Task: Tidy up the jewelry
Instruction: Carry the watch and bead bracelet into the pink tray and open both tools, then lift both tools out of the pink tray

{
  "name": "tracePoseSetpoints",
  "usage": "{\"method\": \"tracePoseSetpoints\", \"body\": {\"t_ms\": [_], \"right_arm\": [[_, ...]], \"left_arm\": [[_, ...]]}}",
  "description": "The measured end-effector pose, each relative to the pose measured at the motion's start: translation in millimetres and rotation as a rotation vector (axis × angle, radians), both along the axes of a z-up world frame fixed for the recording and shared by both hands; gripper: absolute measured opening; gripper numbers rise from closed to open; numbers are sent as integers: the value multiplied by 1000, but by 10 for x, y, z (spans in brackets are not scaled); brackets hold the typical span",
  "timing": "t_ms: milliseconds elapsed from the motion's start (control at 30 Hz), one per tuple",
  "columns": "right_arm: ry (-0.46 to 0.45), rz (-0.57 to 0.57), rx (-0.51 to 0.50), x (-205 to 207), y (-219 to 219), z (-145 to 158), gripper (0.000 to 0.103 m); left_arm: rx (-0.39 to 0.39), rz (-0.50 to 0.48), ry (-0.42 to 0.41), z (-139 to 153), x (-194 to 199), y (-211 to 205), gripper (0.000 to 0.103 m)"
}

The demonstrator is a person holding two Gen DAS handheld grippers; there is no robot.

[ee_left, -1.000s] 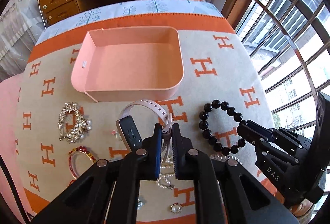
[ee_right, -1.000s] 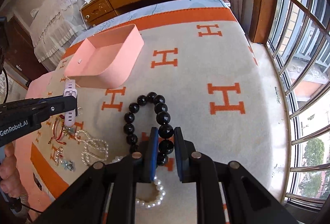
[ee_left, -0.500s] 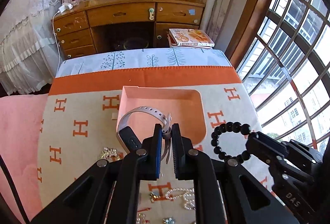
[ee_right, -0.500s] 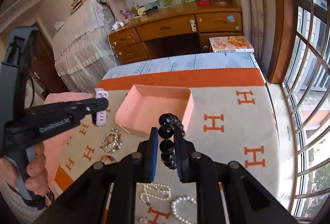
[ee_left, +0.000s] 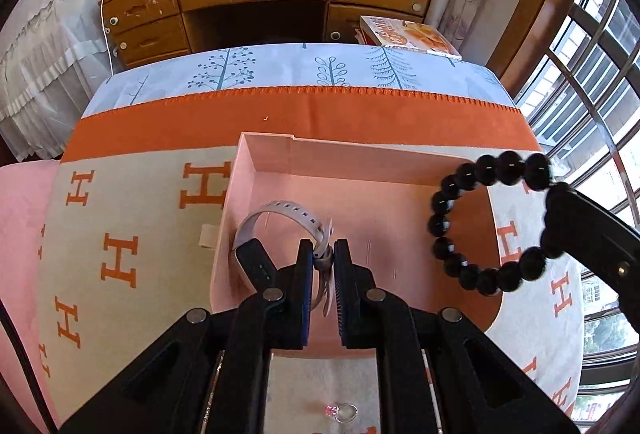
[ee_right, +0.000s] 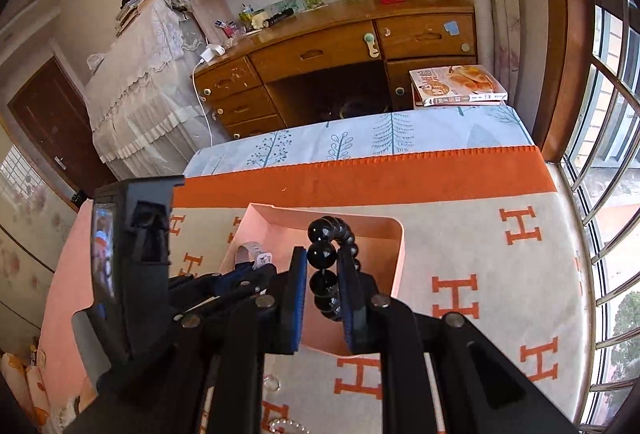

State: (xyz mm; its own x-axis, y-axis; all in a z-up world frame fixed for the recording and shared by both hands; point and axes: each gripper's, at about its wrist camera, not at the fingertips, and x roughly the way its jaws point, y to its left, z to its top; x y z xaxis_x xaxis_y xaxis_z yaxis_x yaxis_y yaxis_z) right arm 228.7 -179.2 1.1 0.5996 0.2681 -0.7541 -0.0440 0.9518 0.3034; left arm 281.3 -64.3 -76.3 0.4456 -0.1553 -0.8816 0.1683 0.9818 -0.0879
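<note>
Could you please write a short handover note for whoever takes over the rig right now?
Left tool: shut on the white watch by its strap, held over the pink tray.
Right tool: shut on the black bead bracelet, also held above the tray.
Done: both pieces lifted and brought to the tray; nothing is seen lying inside it yet.
Left: release both into the tray, then fetch the rest, such as the pearl strand and ring on the blanket near you.
</note>
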Motion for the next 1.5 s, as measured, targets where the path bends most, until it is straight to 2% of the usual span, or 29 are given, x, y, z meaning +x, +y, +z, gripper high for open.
{"method": "tracePoseSetpoints", "body": {"t_ms": [33, 133, 167, 200, 267, 300, 400, 600, 867, 1367, 1500], "right_arm": [[14, -3, -2, 32, 9, -56, 15], [57, -3, -3, 110, 33, -214, 16], [66, -5, -11, 126, 46, -259, 16], [72, -3, -12, 138, 58, -293, 16], [88, -11, -20, 140, 64, -341, 16], [94, -15, -25, 140, 75, -352, 16], [98, -12, -28, 114, 93, -344, 17], [81, -11, -53, -22, 123, -277, 24], [46, -2, -43, -390, 106, -158, 25], [-2, 22, -43, -1258, 72, -87, 26], [-17, 21, -51, -1486, 55, -98, 26]], "left_arm": [[1, -8, -8, -4, -13, 0, 9], [19, -22, -47, 52, -72, 9, 19], [26, -25, -62, 87, -97, 16, 31], [31, -26, -80, 124, -133, 26, 48], [47, -18, -132, 216, -218, 55, 71], [57, -10, -162, 264, -256, 74, 75], [80, -8, -208, 365, -365, 125, 76], [64, 17, -229, 469, -566, 287, 76], [49, 9, -251, 537, -952, 369, 76], [-90, 50, -326, 657, -1693, 579, 76], [-100, 52, -321, 614, -1869, 637, 76]]}}
